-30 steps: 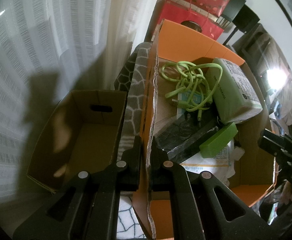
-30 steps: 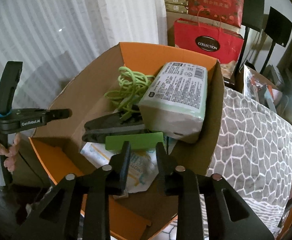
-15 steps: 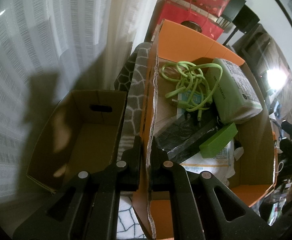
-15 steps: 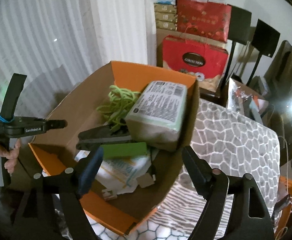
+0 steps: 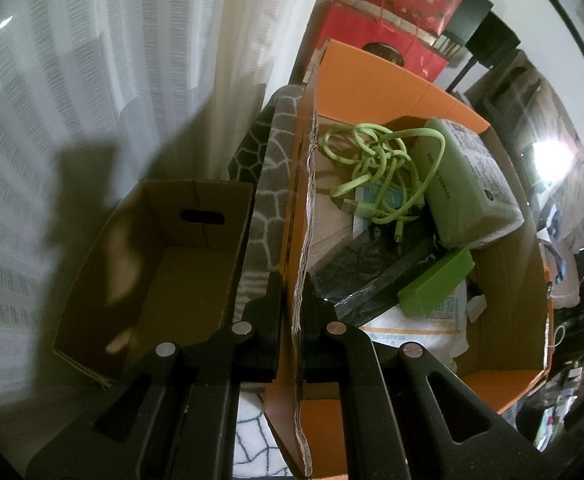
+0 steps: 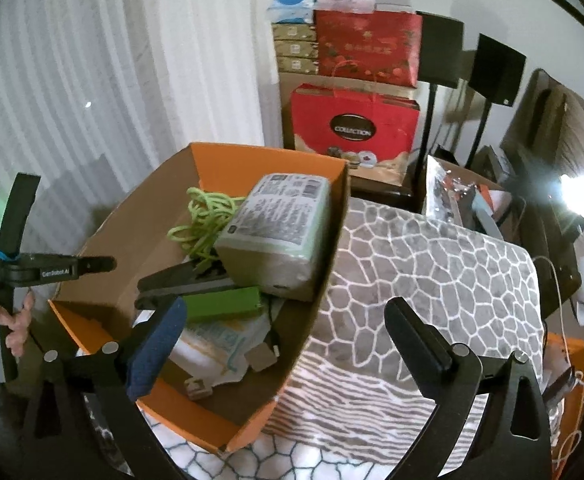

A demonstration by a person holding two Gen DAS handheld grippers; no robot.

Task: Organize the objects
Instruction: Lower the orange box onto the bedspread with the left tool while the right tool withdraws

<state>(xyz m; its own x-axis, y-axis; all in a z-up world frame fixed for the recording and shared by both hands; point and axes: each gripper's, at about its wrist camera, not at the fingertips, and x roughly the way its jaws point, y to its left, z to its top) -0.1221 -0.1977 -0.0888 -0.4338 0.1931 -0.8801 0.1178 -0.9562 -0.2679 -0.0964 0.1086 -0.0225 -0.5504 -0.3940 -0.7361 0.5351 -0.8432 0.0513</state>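
Beyond the right gripper's (image 6: 288, 330) just-widened, empty jaws stands a red paper bag (image 6: 353, 130) reading "COLLECTION", while the left gripper (image 5: 293, 298) clamps the orange cardboard box's wall (image 5: 305, 208).

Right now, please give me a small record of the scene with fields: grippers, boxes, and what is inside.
left gripper: shut on the side wall of the orange box
right gripper: open, nothing between its fingers; its jaws have just been opening, above the near corner of the orange box
orange box contents: green cable, green wrapped pack, green bar, black flat item, printed white bag
brown box: beside the orange box, nothing visible inside
surface: grey patterned blanket
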